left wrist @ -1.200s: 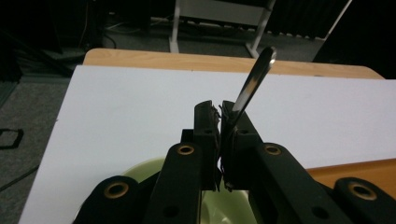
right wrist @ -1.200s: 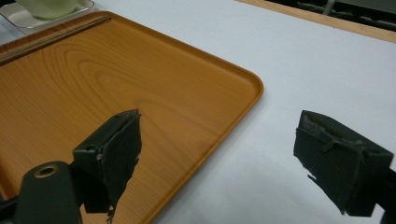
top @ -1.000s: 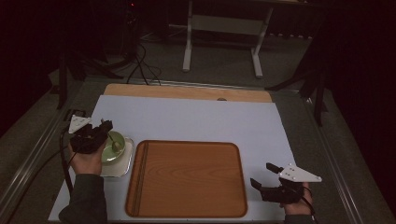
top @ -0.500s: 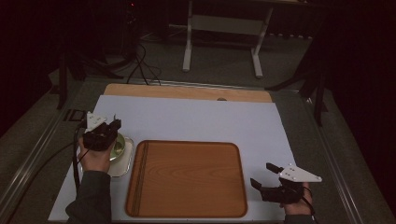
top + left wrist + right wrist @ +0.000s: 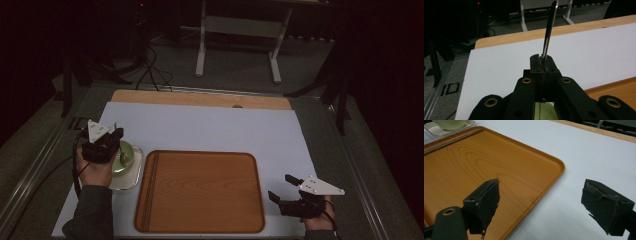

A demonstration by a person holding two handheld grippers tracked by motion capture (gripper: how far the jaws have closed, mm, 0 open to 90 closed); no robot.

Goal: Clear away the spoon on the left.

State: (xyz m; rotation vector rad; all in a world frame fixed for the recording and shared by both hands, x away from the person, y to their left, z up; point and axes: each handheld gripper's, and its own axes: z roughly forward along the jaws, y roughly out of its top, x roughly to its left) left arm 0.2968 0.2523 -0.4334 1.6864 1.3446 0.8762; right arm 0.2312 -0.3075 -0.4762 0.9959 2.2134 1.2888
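My left gripper (image 5: 116, 137) hangs over a pale green bowl (image 5: 131, 159) on a small white square plate (image 5: 131, 181) at the table's left. Its jaws have just been closing and are now shut on the handle of a metal spoon (image 5: 549, 32). In the left gripper view the handle sticks out past the gripper (image 5: 541, 61) tips. The spoon's lower end (image 5: 123, 155) reaches down into the bowl. My right gripper (image 5: 280, 186) rests open and holds nothing at the front right. It stands just off the corner of the wooden tray (image 5: 200, 195).
The orange-brown tray (image 5: 486, 157) lies bare in the middle of the white mat (image 5: 210, 130), right beside the plate. In the right gripper view the bowl (image 5: 449, 123) shows at the far top left, and my open right gripper (image 5: 544, 205) straddles the tray's edge. A table stand (image 5: 240, 30) stands beyond the far edge.
The left hand has turned, so the grey plate now sits on top. It has shifted slightly right and farther over the bowl with the spoon. The right gripper has stayed put.
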